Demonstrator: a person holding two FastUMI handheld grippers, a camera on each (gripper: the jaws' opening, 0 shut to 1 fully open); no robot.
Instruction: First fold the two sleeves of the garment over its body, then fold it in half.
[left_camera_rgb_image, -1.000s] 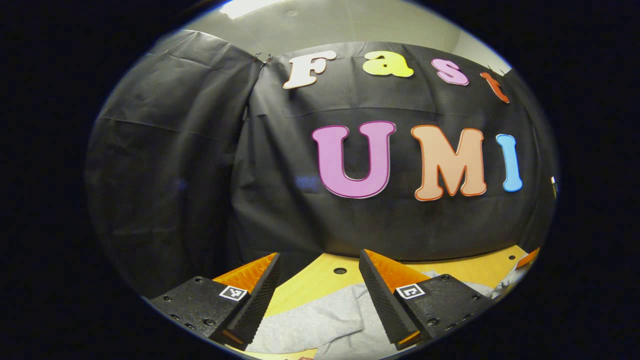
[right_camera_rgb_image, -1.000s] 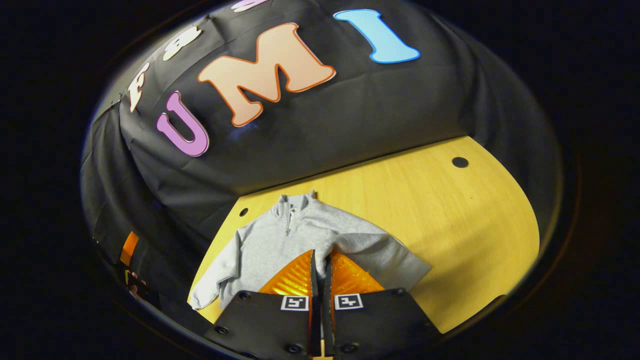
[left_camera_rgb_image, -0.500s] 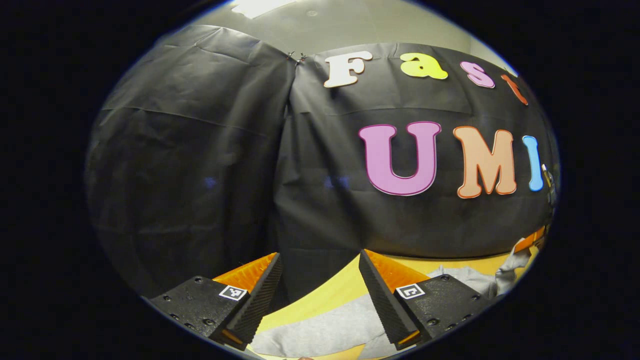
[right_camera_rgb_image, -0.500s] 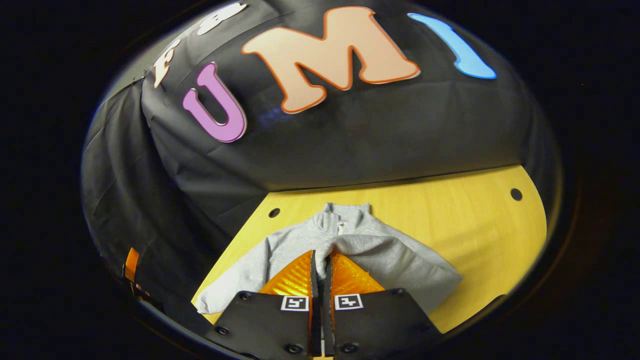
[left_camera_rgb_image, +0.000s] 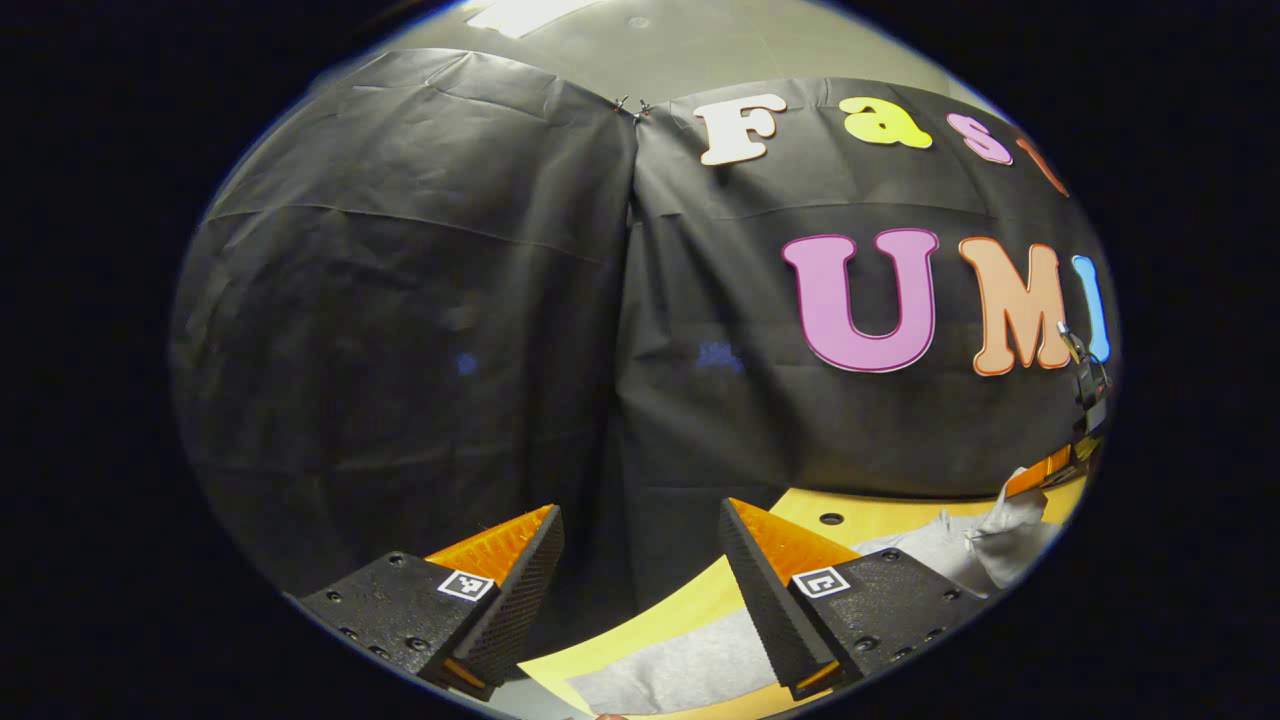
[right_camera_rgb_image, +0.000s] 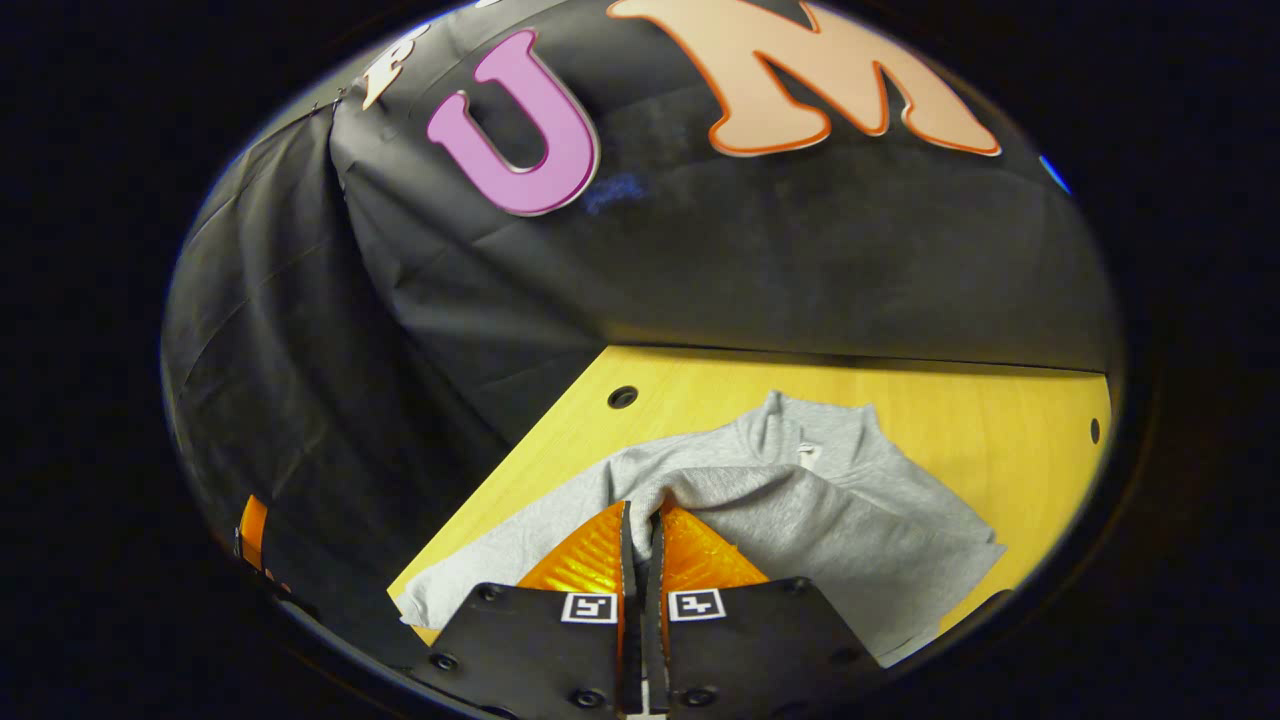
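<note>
A grey zip-neck sweatshirt (right_camera_rgb_image: 850, 510) lies flat on the yellow wooden table (right_camera_rgb_image: 960, 400), collar (right_camera_rgb_image: 810, 435) toward the back wall. My right gripper (right_camera_rgb_image: 640, 508) is shut on the cuff of one sleeve, which is drawn across the body. The other sleeve (right_camera_rgb_image: 480, 575) stretches out toward the table's near-left edge. In the left gripper view my left gripper (left_camera_rgb_image: 640, 600) hangs open with nothing between its fingers, above that outstretched sleeve (left_camera_rgb_image: 680, 668). Far to the right there, the right gripper (left_camera_rgb_image: 1055, 468) holds a bunched grey cuff (left_camera_rgb_image: 1010, 520).
Black cloth walls close the booth behind and to the left of the table. Small round holes (right_camera_rgb_image: 622, 397) mark the tabletop near its back corners. The table's left edge (right_camera_rgb_image: 500, 490) runs close beside the outstretched sleeve. Bare wood lies behind and to the right of the collar.
My right gripper has carried the cuff farther across the sweatshirt's body, so the sleeve now covers the chest. The left gripper has swung leftward, still open, with less of the garment under it.
</note>
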